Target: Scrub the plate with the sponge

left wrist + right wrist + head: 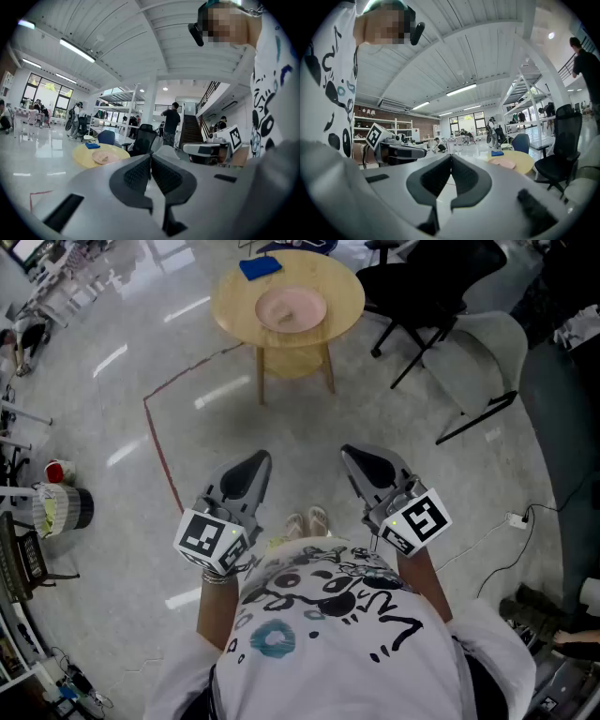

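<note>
- The black chair right of the table was cut off by the top edge.
- The sponge at the table's far edge was too small to show its texture.
- Nearer than the table, only the fronts of the feet showed past the shirt.

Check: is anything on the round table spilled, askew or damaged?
Nothing stands out. The pink plate sits flat on the round table, the blue sponge lies apart from it near the rim, and the left gripper and right gripper are shut, empty, short of the table.
</note>
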### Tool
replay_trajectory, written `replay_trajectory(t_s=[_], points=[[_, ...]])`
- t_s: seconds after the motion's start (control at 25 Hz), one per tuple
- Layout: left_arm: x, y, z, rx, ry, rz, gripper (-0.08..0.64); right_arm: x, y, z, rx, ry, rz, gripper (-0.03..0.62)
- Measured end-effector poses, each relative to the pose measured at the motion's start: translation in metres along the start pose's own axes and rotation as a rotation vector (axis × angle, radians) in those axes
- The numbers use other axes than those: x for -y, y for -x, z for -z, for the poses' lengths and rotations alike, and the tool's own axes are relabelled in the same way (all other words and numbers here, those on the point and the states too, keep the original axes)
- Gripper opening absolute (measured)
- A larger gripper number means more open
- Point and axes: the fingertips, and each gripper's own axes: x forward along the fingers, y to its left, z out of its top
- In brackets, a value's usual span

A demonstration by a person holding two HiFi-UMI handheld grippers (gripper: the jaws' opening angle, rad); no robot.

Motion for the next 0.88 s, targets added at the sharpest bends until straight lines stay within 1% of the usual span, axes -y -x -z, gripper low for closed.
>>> replay_trajectory(t_s=[0.12, 0.28, 0.44, 0.6, 0.68, 0.8, 0.88], points=[[0.008, -0.006, 0.003, -0.010, 0.009, 0.017, 0.023, 0.004, 0.005, 0.003, -0.003, -0.003, 0.006, 0.027], [0.018, -0.016, 0.007, -0.030, -0.003, 0.032, 0.023, 0.013, 0.008, 0.004, -0.002, -0.009, 0.013, 0.028], [0.020, -0.023, 0.007, -0.038, 0.005, 0.040, 0.023, 0.017, 0.007, 0.001, 0.003, -0.005, 0.000, 0.028], [0.019, -0.030, 0.010, -0.050, 0.018, 0.033, 0.023, 0.026, 0.011, 0.000, 0.034, -0.069, -0.020, 0.028], [0.016, -0.033, 0.013, -0.059, 0.019, 0.023, 0.023, 0.031, 0.012, 0.005, 0.014, -0.067, -0.033, 0.029], [0.009, -0.040, 0.015, -0.060, 0.021, -0.002, 0.023, 0.037, 0.010, 0.014, -0.028, -0.026, -0.067, 0.029], [0.007, -0.045, 0.017, -0.056, 0.028, -0.015, 0.023, 0.043, 0.009, 0.020, -0.046, -0.022, -0.087, 0.029]])
